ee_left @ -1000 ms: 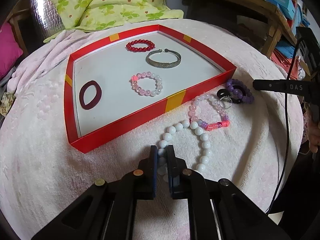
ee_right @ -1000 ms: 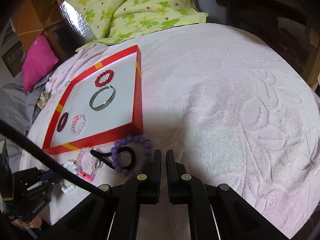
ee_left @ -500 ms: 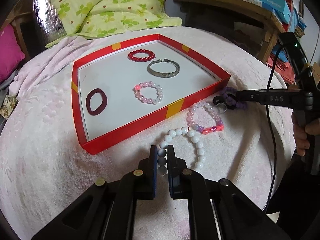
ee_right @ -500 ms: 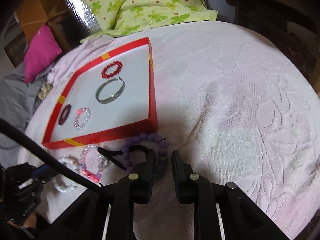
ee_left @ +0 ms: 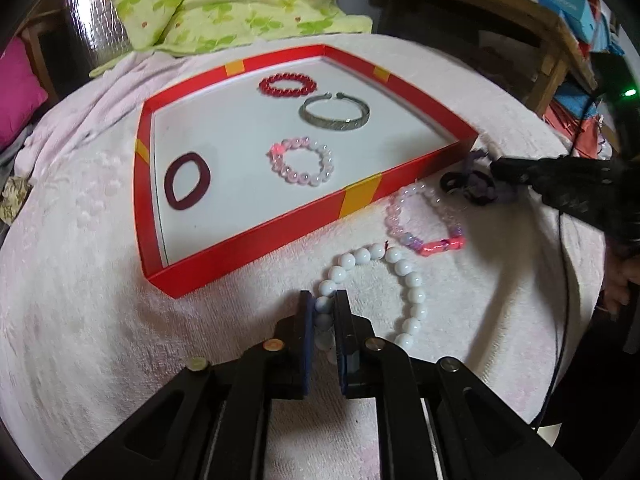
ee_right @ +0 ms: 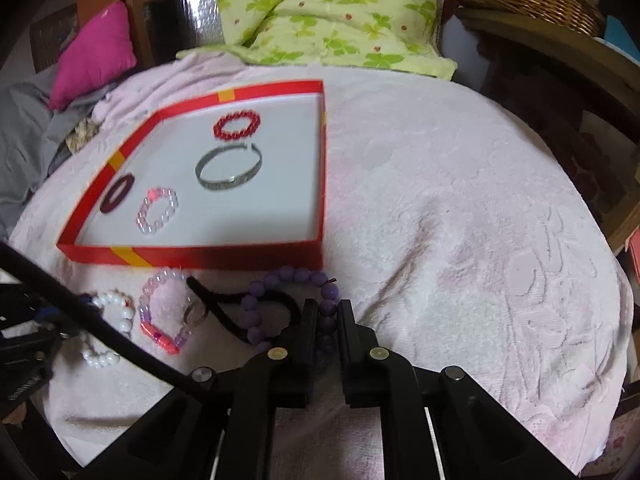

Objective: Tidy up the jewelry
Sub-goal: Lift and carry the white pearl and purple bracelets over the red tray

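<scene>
The left tool [ee_left: 323, 308] is clenched on the near side of a white round-bead bracelet [ee_left: 408, 280], a couple of beads pinched between its two black fingers while the rest of the loop lies just ahead and to its right on the pale pink towel-covered table [ee_left: 80, 320]. The right tool [ee_right: 327, 314] is closed around the near arc of a purple round-bead bracelet [ee_right: 280, 280], beads sitting between its fingers and the loop spreading ahead and to its left; whether the fingers actually press the beads cannot be told. A black elastic hair tie [ee_right: 224, 300] crosses through that purple loop. Left of the right tool lies a clear pink bead bracelet with neon-pink tube beads [ee_right: 160, 320], between the purple and the white ones. Ahead of both tools sits a shallow red cardboard box lid with yellow tape marks [ee_left: 248, 236], its white floor holding a red bead bracelet [ee_left: 287, 85] at the far end, a silver metal cuff bangle [ee_left: 334, 117] just nearer, a pale pink bead bracelet [ee_left: 302, 166] nearer again, and a dark maroon hair band [ee_left: 187, 186] to the left. Beyond the table are a green floral quilt [ee_right: 320, 12] and a magenta cushion [ee_right: 96, 52].
</scene>
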Available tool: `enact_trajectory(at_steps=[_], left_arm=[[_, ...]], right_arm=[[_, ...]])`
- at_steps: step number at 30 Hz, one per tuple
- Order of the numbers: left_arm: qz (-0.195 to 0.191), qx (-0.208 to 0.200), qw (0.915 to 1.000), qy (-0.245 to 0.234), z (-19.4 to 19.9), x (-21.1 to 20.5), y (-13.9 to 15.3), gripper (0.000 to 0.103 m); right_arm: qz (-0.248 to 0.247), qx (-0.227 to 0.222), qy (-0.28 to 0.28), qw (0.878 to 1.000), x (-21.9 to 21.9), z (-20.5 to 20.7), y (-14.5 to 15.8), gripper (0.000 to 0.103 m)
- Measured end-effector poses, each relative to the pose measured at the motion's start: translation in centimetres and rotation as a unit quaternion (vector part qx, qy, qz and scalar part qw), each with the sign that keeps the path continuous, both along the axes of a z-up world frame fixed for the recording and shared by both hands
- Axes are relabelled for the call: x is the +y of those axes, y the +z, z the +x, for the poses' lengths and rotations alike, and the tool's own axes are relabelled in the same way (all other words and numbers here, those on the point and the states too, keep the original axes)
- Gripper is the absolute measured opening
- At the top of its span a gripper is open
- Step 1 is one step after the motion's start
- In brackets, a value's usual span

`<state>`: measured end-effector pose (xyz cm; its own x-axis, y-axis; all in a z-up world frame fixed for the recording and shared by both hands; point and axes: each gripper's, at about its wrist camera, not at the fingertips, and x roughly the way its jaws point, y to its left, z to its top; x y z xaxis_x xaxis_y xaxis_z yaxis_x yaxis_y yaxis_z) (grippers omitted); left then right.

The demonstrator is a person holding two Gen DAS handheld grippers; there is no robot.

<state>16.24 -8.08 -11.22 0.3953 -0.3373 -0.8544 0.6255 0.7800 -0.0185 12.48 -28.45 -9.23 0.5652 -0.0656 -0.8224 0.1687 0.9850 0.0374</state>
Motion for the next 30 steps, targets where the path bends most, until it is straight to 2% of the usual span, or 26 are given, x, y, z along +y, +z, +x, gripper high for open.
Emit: enact_trajectory(at_steps=[3, 6, 8, 20, 30], left_arm=[[0.000, -0.008, 1.0000, -0.003, -0.1, -0.2, -0.1, 0.015], [-0.003, -0.016, 0.9999, -0.002, -0.2, -0.1, 0.0, 0.013], [-0.014, -0.022, 0.9996, -0.005, -0.3, -0.1, 0.4, 0.009], [-0.087, -0.054, 0.9946, -0.020, -1.2, 1.2, 4.3, 0.009], [-0.144, -0.087, 0.9857, -0.005, -0.6, 3.2, 7.7, 0.009]], right_arm=[[0.011, -0.019, -0.006, 1.000, -0.8, -0.6, 0.9, 0.010], [0.031, -0.037, -0.017, 0.999, -1.6, -1.1, 1.6, 0.010], [0.046, -0.051, -0.025, 0.997, -2.2, -1.4, 2.1, 0.010], [0.066, -0.143, -0.041, 0.987, -3.0, -3.3, 5.5, 0.010], [0.078, -0.167, -0.015, 0.983, -0.7, -2.6, 6.4, 0.010]])
